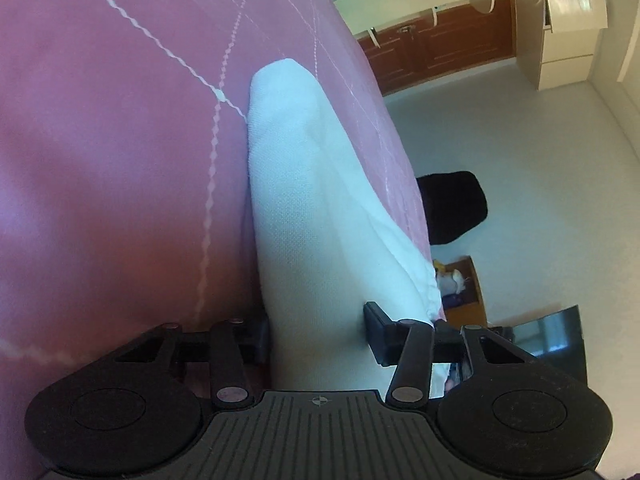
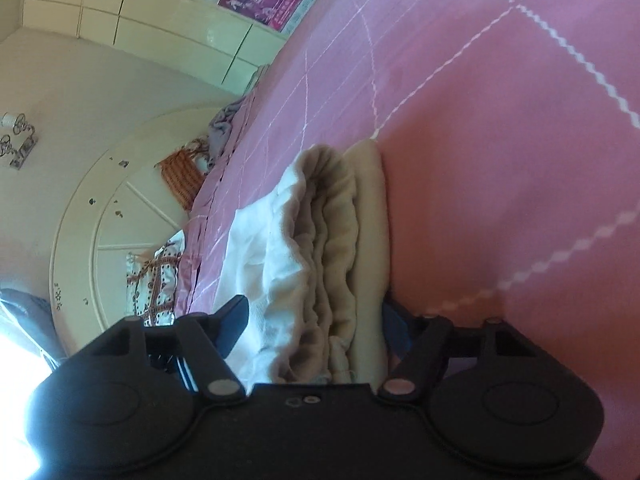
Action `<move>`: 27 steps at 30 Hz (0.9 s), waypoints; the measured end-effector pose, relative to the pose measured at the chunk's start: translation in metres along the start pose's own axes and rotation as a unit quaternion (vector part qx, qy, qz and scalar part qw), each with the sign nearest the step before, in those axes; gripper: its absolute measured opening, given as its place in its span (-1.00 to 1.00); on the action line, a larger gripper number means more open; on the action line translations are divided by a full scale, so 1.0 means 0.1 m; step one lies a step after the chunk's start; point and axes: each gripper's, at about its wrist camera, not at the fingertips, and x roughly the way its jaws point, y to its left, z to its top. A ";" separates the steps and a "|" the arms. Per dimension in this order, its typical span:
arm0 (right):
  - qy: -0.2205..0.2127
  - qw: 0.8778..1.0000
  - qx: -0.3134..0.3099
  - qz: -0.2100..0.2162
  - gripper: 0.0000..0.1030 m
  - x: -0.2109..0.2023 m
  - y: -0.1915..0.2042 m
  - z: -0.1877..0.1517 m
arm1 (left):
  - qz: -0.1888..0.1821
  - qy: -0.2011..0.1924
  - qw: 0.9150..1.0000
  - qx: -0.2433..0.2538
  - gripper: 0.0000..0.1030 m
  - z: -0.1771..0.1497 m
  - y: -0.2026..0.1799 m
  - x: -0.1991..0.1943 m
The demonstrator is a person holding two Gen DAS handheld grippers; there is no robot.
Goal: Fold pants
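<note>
Left wrist view, nearest item: your left gripper (image 1: 316,332), fingers apart, with the folded pants (image 1: 304,208) lying between them; the finger (image 1: 262,334) at 9 o'clock sits against the cloth edge, the one at 3 o'clock looks to touch it too, though a firm pinch cannot be confirmed. Likely reason: you are straddling the bundle's end to carry or square it. Next out: the pants run as a long white roll toward 12 o'clock, resting on the pink bedspread (image 1: 120,140) near its edge. Beyond, at 3 o'clock: a dark object (image 1: 452,208) on the pale floor (image 1: 520,152), then brown cabinets (image 1: 440,48) at 1 o'clock.

Right wrist view, nearest item: your right gripper (image 2: 312,332), fingers apart around the other end of the pants (image 2: 332,260), where stacked cream layers and a gathered white edge show the folds already made; contact at the pads is not clear. Behind, at 1 o'clock: pink bedspread (image 2: 480,120). Farthest, at 9 o'clock: patterned bedding (image 2: 154,280) and a rounded white headboard (image 2: 80,208).
</note>
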 end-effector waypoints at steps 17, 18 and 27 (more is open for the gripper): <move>0.009 0.987 -0.152 0.045 -0.35 0.42 0.82 0.77 | -0.052 -0.104 0.989 0.089 -0.45 0.81 -0.47 0.05; 0.005 0.986 -0.157 0.048 -0.35 0.47 0.85 0.89 | -0.044 -0.108 0.988 0.099 -0.45 0.98 -0.51 0.07; -0.016 0.990 -0.077 -0.116 0.14 1.24 0.32 1.56 | 0.123 -0.083 0.987 0.059 -0.29 1.52 -0.19 0.44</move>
